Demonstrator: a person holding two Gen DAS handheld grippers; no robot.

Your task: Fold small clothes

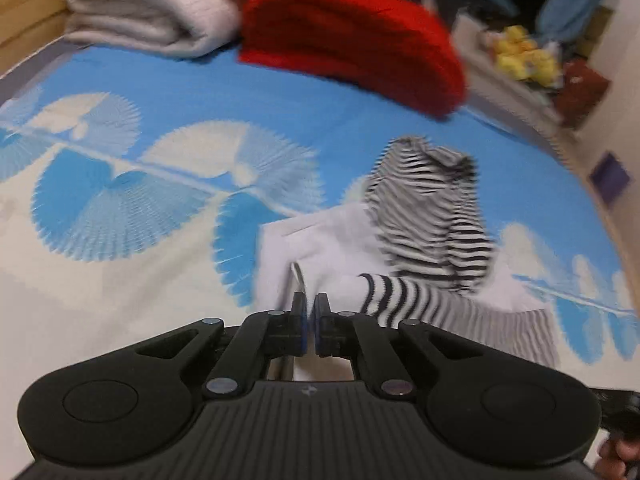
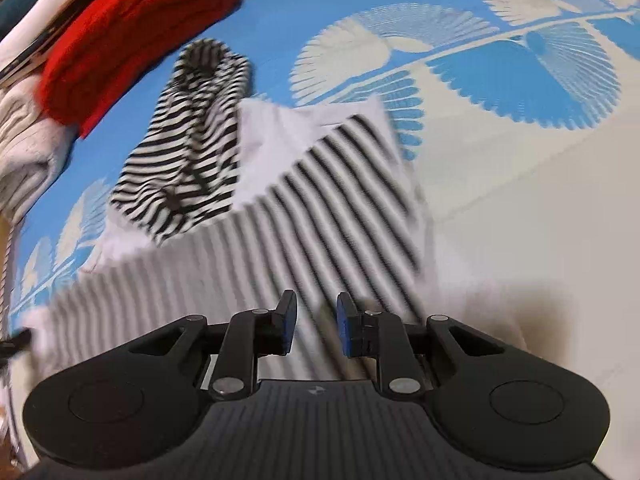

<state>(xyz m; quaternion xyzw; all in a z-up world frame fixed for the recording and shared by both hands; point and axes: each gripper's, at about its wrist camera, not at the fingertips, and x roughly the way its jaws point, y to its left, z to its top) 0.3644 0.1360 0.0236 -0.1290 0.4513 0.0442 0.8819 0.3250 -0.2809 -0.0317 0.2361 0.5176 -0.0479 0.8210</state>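
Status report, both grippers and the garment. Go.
Left gripper shut at the striped garment's white edge, grip unconfirmed. Right gripper partly open over the stripes, nothing pinched. Red folded knit and cream pile stacked behind, clear of the work.

Two black grippers are showing, the left gripper (image 1: 311, 308) and the right gripper (image 2: 316, 320). One striped garment (image 2: 320, 208) is lying on one blue-and-white bedspread (image 1: 120, 208). One red folded knit (image 1: 352, 36) and one cream folded knit (image 1: 152, 12) are sitting behind it. A pile of yellow things (image 1: 524, 56), too blurred to count, is lying off the bed.
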